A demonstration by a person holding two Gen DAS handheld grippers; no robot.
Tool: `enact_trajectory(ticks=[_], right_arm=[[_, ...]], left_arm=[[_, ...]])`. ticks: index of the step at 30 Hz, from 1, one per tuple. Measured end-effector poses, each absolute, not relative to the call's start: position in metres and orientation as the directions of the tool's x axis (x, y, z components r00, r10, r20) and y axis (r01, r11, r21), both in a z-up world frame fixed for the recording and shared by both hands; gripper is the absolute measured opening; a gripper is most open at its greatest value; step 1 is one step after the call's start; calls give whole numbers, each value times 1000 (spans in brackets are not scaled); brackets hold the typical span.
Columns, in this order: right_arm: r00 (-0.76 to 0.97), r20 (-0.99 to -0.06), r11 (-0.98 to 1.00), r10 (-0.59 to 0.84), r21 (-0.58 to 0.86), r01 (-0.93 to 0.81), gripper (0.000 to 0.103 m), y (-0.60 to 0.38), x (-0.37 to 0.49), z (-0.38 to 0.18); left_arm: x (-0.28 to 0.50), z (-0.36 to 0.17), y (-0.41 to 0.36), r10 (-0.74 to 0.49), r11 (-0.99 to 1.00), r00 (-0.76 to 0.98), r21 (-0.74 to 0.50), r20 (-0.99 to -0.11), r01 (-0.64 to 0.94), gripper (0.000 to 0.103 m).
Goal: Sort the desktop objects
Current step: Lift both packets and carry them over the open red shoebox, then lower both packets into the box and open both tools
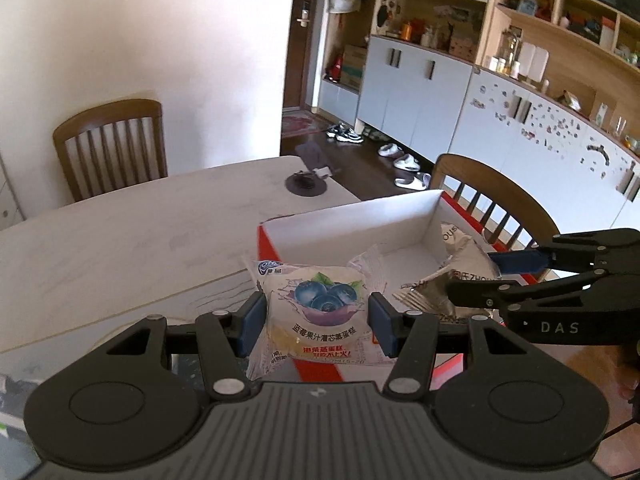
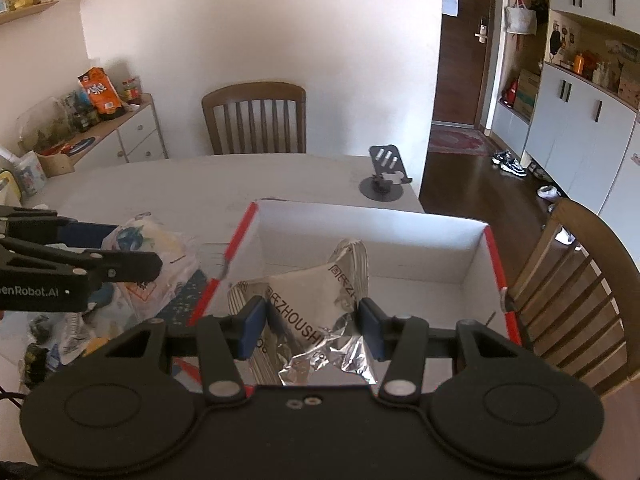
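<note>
My left gripper (image 1: 316, 322) is shut on a blueberry cake packet (image 1: 316, 312), a clear wrapper printed with blueberries, held above the near left corner of a white cardboard box with red edges (image 1: 352, 220). My right gripper (image 2: 312, 326) is shut on a crumpled silver foil snack packet (image 2: 316, 300) and holds it over the inside of the same box (image 2: 372, 236). In the left wrist view the right gripper (image 1: 476, 276) comes in from the right with the foil packet (image 1: 464, 264). In the right wrist view the left gripper (image 2: 132, 256) sits left of the box with the cake packet (image 2: 148, 248).
The box stands on a pale table (image 1: 120, 236). A black phone stand (image 2: 384, 176) sits at the table's far edge. More wrappers and small items (image 2: 76, 332) lie at the near left. Wooden chairs (image 2: 256, 116) stand behind and to the right (image 2: 580, 288).
</note>
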State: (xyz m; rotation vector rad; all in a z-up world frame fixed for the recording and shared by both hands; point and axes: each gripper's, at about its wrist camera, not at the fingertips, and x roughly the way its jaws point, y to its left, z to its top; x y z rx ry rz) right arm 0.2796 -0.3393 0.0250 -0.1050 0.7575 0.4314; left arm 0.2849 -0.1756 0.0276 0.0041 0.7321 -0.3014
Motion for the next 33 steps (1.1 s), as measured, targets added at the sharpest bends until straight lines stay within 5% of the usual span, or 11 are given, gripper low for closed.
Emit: enact_trajectory(ticks=[33], right_arm=[[552, -801, 906, 233, -28, -423, 47, -374, 346, -53]], left_arm=[[358, -45, -266, -295, 877, 543, 3, -787, 481, 55]])
